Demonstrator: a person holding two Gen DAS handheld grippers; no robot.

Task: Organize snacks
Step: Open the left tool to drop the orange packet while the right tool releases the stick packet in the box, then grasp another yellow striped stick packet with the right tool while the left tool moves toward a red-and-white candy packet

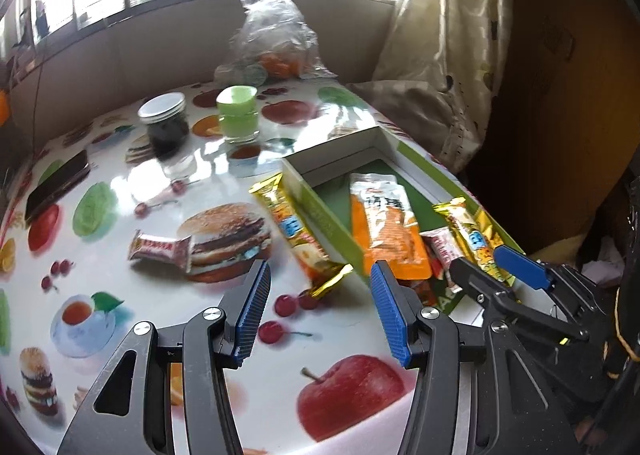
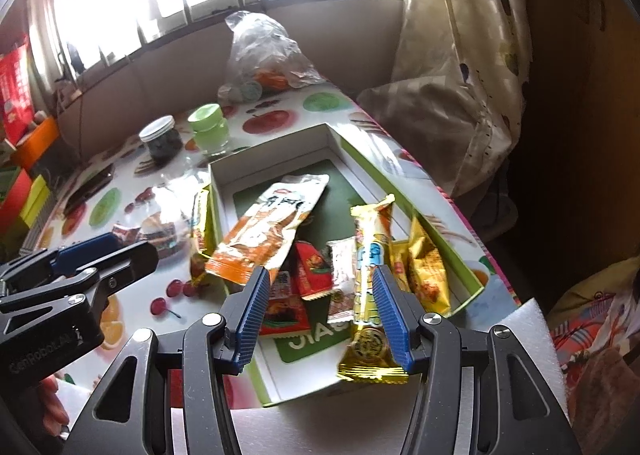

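A green-and-white box (image 1: pixel 320 211) (image 2: pixel 218 199) lies on the fruit-print table. It holds an orange pouch (image 1: pixel 386 231) (image 2: pixel 268 231), red and white packets (image 2: pixel 316 275) and gold packs (image 2: pixel 426 271). A gold snack bar (image 2: pixel 370 287) lies against the inner pad of my open right gripper (image 2: pixel 320 307) (image 1: pixel 486 267), over the box. My left gripper (image 1: pixel 320 307) (image 2: pixel 108 251) is open and empty above the table, just short of a second gold bar (image 1: pixel 298 235) lying beside the box's left wall. A small red-white candy (image 1: pixel 160 249) rests on the burger print.
A dark jar with a silver lid (image 1: pixel 166 123), a green-lidded jar (image 1: pixel 238 113), a clear plastic bag with oranges (image 1: pixel 276 43) and a black phone (image 1: pixel 58 185) stand on the far table. A curtain (image 1: pixel 448 47) hangs right. White foam (image 2: pixel 536 331) lies near right.
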